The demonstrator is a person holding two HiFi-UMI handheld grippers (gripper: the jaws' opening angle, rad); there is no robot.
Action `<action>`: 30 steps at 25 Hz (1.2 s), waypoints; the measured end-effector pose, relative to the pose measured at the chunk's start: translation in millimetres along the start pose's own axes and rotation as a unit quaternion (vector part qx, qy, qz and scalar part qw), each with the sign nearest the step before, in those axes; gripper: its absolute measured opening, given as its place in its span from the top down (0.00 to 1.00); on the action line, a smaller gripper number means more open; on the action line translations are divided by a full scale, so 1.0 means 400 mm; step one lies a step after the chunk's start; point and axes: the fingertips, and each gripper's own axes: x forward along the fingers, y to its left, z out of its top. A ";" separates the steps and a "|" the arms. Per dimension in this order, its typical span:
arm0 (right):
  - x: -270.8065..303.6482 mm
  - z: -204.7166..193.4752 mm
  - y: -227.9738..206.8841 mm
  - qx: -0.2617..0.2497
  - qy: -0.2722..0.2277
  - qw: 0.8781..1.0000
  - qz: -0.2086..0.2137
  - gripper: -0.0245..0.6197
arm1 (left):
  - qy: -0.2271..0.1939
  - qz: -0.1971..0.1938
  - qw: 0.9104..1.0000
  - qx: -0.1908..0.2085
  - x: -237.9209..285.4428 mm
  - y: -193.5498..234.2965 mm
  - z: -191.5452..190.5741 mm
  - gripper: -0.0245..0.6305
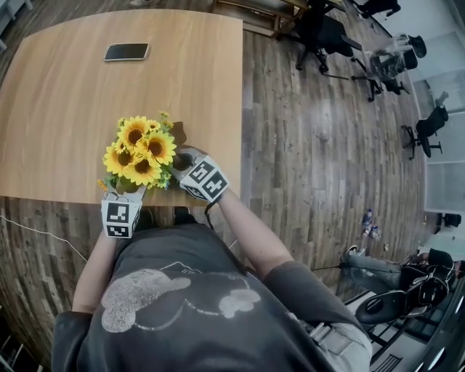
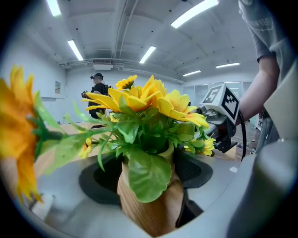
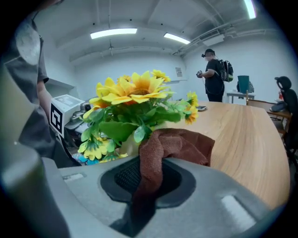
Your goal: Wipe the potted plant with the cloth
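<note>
Head view: plant (image 1: 140,151) is sitting at the table's (image 1: 65,102) near edge, centre-left of frame. Left gripper (image 2: 150,195) is clamping the wooden pot (image 2: 153,211) between its jaws. Right gripper (image 3: 144,186) is pinching the brown cloth (image 3: 179,142), which is bunching up just beside the lower leaves, frame right of the plant. Phone (image 1: 126,51) is lying upper left on the table.

Bright, even light comes from long ceiling strips (image 2: 193,11), giving soft shadows and a pale sheen on the floor (image 1: 320,145). Both gripper views curve and darken at the corners; the nearest flower (image 2: 18,135) is out of focus.
</note>
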 end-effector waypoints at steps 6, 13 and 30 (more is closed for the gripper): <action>0.005 -0.023 0.094 0.012 0.000 1.000 -0.004 0.87 | 0.000 -0.045 0.999 0.006 -0.006 -0.003 -0.006 0.38; 0.019 -0.041 0.205 0.024 -0.003 1.000 0.006 0.87 | -0.003 -0.096 0.995 0.025 -0.022 -0.018 -0.012 0.38; -0.125 -0.093 0.156 0.159 -0.054 0.975 -0.145 0.87 | 0.001 -0.290 0.951 0.112 -0.037 0.023 -0.012 0.38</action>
